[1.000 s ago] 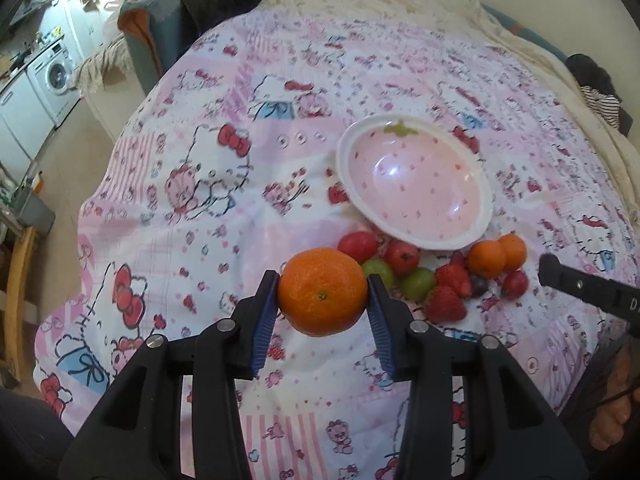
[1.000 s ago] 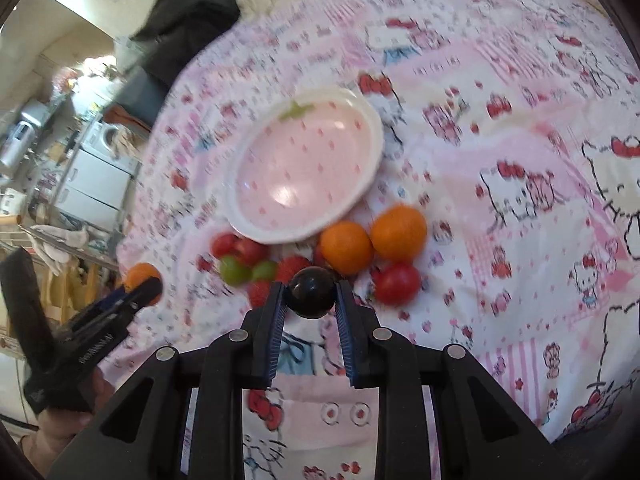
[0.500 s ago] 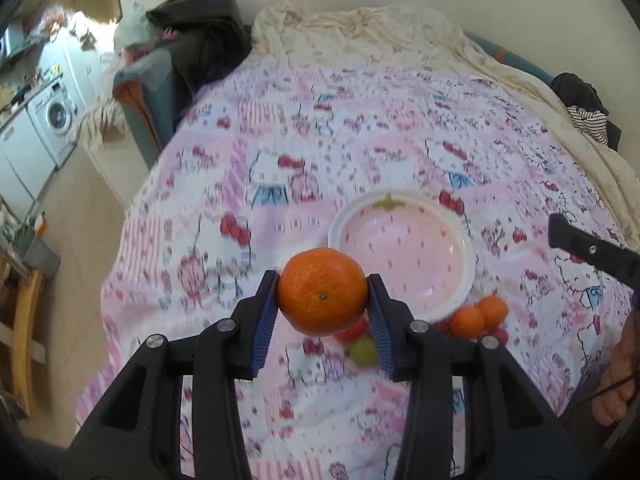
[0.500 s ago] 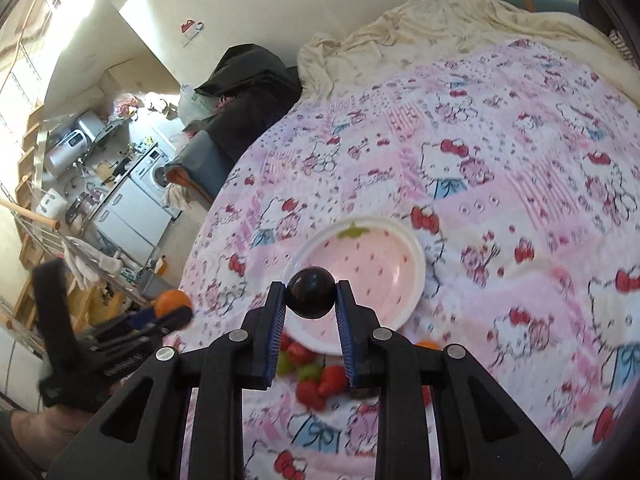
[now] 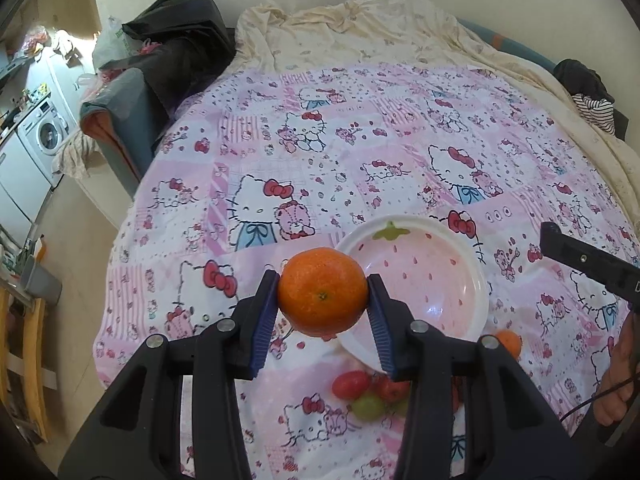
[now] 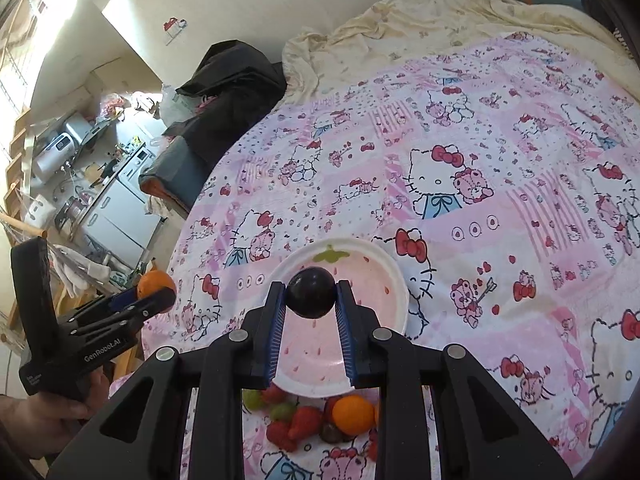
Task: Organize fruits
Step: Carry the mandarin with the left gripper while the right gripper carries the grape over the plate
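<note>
My left gripper [image 5: 323, 294] is shut on an orange mandarin [image 5: 322, 292], held in the air just left of the pink strawberry-patterned bowl [image 5: 460, 252]. My right gripper [image 6: 311, 295] is shut on a dark round grape [image 6: 310, 289], hovering over the near part of the same bowl [image 6: 384, 264], which holds nothing. On the Hello Kitty sheet in front of the bowl lie loose fruits: a red tomato [image 5: 351, 384], a green grape [image 5: 368, 407], strawberries [image 6: 298, 424] and a mandarin [image 6: 353, 414]. The left gripper [image 6: 154, 294] with its mandarin also shows at the left of the right wrist view.
The pink printed sheet [image 5: 320, 168] covers a bed, with a crumpled cream blanket [image 5: 360, 32] at the far end. Dark clothes [image 5: 180, 48] are piled at the far left corner. Left of the bed, the floor drops away toward a washing machine [image 5: 44, 136].
Both grippers have risen and tilted up with their fruit. The bowl and loose fruits have slid down the views, and the far wall and blanket have come into sight.
</note>
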A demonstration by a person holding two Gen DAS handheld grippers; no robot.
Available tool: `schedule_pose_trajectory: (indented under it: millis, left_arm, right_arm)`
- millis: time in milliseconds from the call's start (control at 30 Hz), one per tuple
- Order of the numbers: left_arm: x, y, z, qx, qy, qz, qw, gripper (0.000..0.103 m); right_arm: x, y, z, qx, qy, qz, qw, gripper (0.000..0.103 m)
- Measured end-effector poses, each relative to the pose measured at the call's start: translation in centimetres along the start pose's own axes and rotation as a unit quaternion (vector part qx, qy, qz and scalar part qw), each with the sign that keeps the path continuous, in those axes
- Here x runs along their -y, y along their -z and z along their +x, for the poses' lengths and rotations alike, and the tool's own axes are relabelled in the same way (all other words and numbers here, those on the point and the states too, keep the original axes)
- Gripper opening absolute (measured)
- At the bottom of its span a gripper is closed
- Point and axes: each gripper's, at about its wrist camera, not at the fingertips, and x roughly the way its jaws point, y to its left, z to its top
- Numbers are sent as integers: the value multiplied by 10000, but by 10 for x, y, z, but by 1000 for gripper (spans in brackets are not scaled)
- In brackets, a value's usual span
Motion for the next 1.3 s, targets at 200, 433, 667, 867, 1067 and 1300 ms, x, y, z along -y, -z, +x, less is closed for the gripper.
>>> schedule_pose_trajectory:
  millis: [200, 433, 667, 867, 1067, 1300]
  left_arm:
    - [11, -8, 32, -126, 35, 118, 9998, 39]
    - [11, -7, 77, -246, 363, 107, 9990, 39]
    - [15, -7, 109, -481, 405, 85, 9980, 39]
    - [25, -3, 127, -559, 290, 387, 9973, 40]
    - [19, -5, 134, -614, 303, 280, 9973, 41]
    - [19, -3, 137, -634, 326, 220, 9972, 41]
  right_arm:
    - [10, -11, 25, -176, 16, 29, 9998, 26]
    - [23, -21, 64, -461, 270, -40, 9986, 27]
    - [33, -19, 103, -936, 378, -80, 9949, 27]
    - [46, -13, 122, -1290, 652, 106, 9894, 27]
    - [50, -8, 130, -1431, 813, 131, 9863, 27]
    - [56, -6, 133, -1530, 854, 252, 9842, 29]
